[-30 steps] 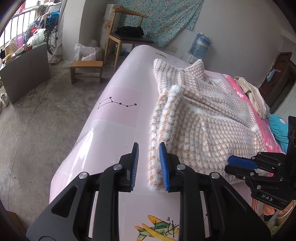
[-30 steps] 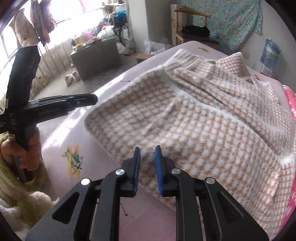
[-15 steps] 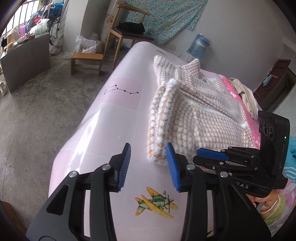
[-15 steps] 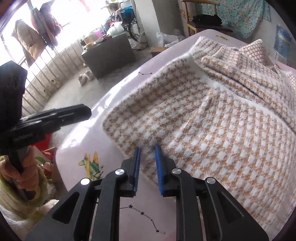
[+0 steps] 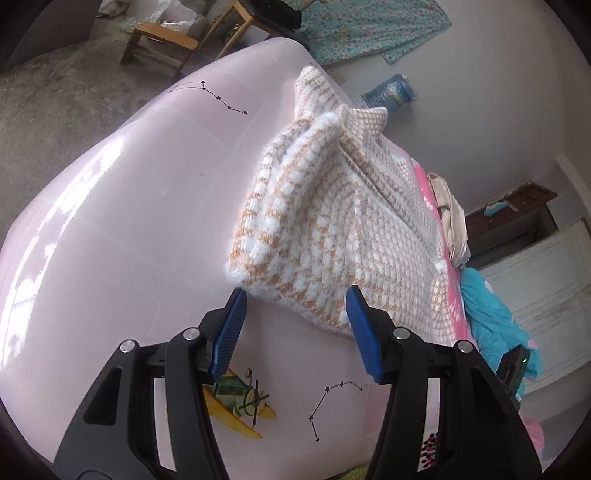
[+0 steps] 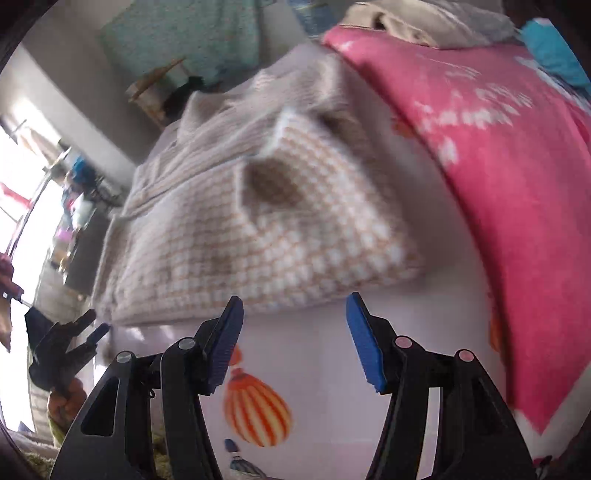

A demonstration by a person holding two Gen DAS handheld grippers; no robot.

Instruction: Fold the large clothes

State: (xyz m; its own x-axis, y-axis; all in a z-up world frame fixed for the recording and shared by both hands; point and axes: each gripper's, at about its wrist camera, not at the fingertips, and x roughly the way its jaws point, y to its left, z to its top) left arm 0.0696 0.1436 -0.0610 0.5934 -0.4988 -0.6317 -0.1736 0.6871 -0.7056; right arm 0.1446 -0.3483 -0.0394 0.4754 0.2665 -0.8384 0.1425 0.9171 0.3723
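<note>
Desk: Grippers first. How do yours stand?

Field: Your left gripper (image 5: 294,306) has its blue pads (image 5: 231,330) spread wide with nothing between them, hovering just short of the near corner of the knitted sweater (image 5: 332,229). Your right gripper (image 6: 293,314) is spread just as wide and holds nothing, its tips close to the sweater's near hem (image 6: 258,236). In the right wrist view you can also see your left gripper (image 6: 88,330) low at the left edge, beside the sweater's other corner.

Desk: And the garment?

Field: It lies on the pale pink bed sheet (image 5: 129,206), white and tan houndstooth knit, folded over on itself, with one ridge of cloth standing up along its left side in your left wrist view. The right wrist view is blurred, so finer folds cannot be made out.

Desk: What sits around it?

Field: Just below your left gripper, a printed aeroplane (image 5: 240,398) and a constellation drawing (image 5: 332,402) mark the sheet; below your right, a striped hot-air balloon print (image 6: 256,410). Right of the sweater runs a bright pink blanket (image 6: 517,192), with a teal cloth (image 5: 495,328) lying at its edge. Farther off stand a wooden stool (image 5: 159,44), a wooden chair (image 5: 236,22) and a blue water jug (image 5: 391,90) against the grey wall.
</note>
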